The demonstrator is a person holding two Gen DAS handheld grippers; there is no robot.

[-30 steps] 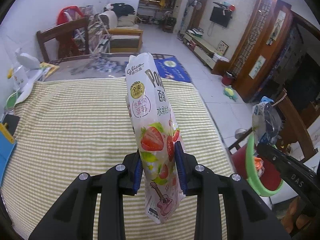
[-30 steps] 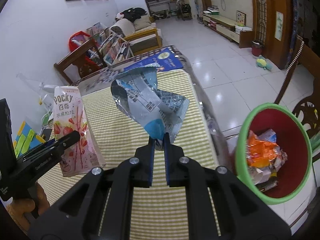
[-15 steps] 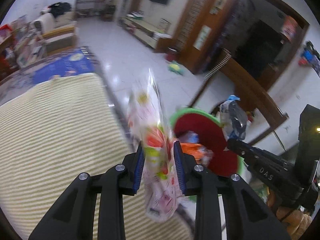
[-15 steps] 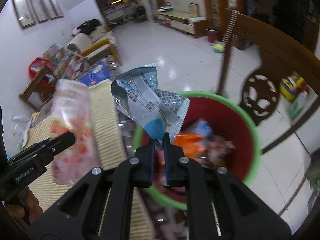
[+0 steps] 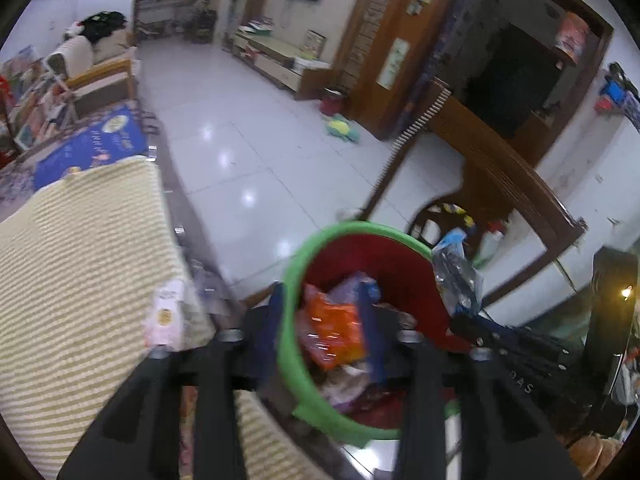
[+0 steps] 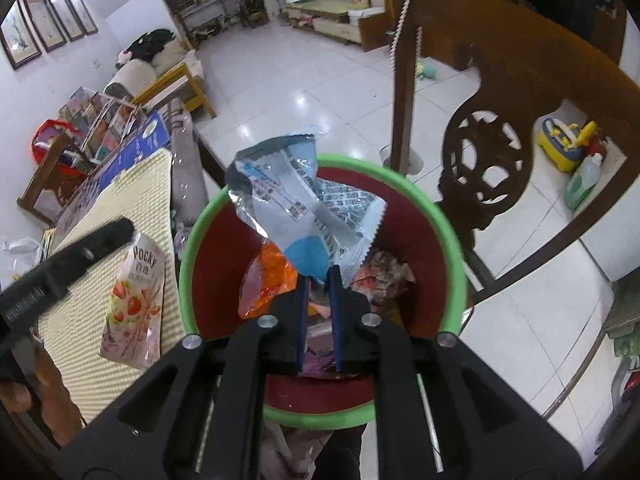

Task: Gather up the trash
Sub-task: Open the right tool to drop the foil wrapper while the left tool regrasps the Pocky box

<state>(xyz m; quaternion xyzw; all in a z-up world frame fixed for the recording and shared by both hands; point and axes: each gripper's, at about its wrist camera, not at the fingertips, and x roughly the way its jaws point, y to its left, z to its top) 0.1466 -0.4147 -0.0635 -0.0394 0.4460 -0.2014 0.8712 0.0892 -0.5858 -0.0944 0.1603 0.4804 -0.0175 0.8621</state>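
Observation:
A red bin with a green rim (image 6: pixel 452 240) holds several wrappers, one of them orange (image 6: pixel 264 280). My right gripper (image 6: pixel 318 276) hangs over it. Its jaws are opening, and the lower end of a crumpled blue and silver wrapper (image 6: pixel 296 200) sits between the tips with a gap showing beside the pads. My left gripper (image 5: pixel 320 300) is opening wide over the bin's rim (image 5: pixel 292 360) with nothing between its fingers. The pink Pocky packet (image 5: pixel 166 316) is loose to its left, over the striped cloth (image 5: pixel 80 260). The right wrist view shows that packet (image 6: pixel 134 296) below the left gripper's finger (image 6: pixel 92 244).
The table's edge runs right beside the bin. A carved wooden chair (image 6: pixel 500 140) stands close behind the bin. A yellow toy (image 6: pixel 564 144) and a green bottle (image 6: pixel 580 184) sit on the tiled floor beyond it.
Both grippers swung from over the table to over the bin. The left jaws opened and the Pocky packet left them. The right jaws have parted around the wrapper.

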